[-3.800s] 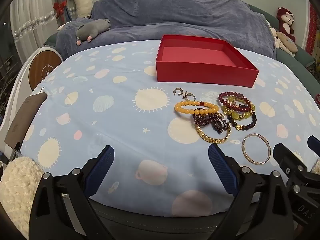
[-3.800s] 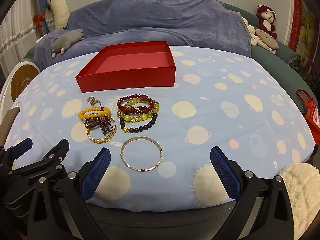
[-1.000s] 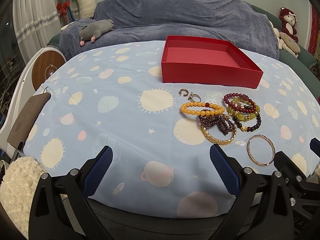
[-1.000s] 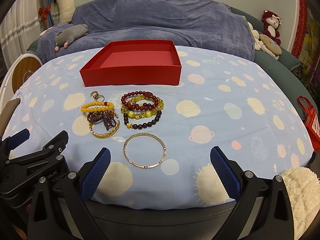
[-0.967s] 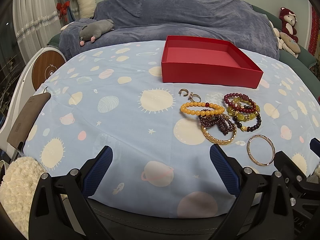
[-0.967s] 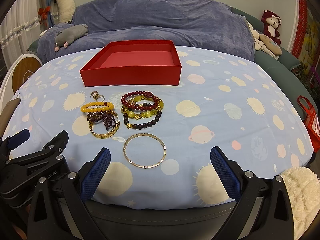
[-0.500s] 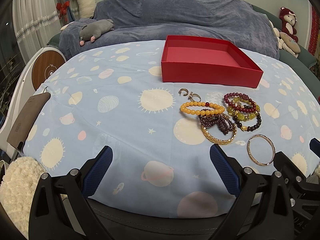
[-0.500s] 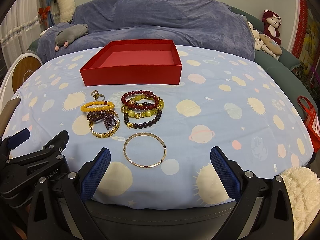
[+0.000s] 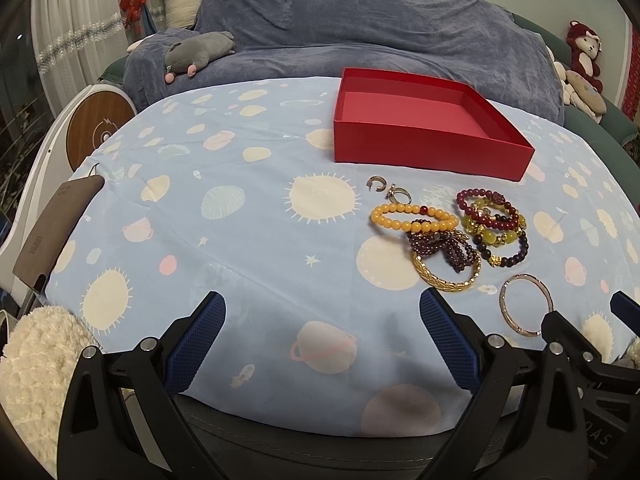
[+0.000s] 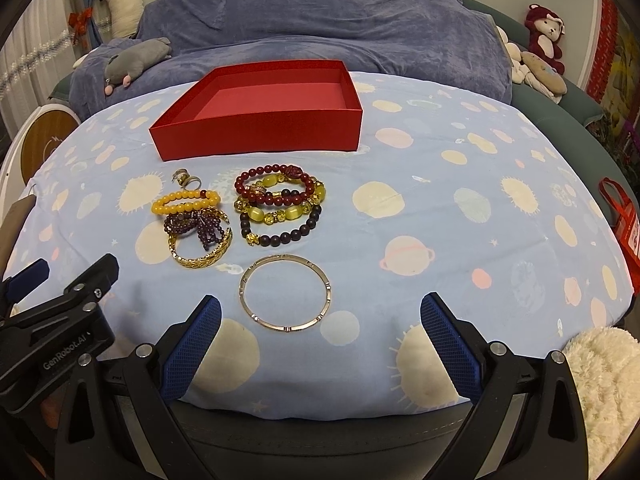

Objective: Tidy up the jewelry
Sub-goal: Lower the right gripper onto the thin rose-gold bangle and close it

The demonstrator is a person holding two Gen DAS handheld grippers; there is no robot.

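The jewelry lies loose on the blue planet-print cloth [image 10: 460,168]: a thin gold metal bangle [image 10: 285,293] nearest me, a gold chain bracelet [image 10: 200,254] tangled with dark purple beads, a yellow bead bracelet [image 10: 186,201], a stack of red, yellow-green and dark bead bracelets [image 10: 280,204], two small rings [image 10: 185,179]; the open red cardboard box [image 10: 256,110] behind them looks empty; so I judge nothing is sorted yet. My right gripper [image 10: 320,344] hangs spread wide just short of the bangle, holding nothing; my left gripper [image 9: 320,344] is likewise released over bare cloth. Next I would lower the right onto the bangle's rim and pinch.
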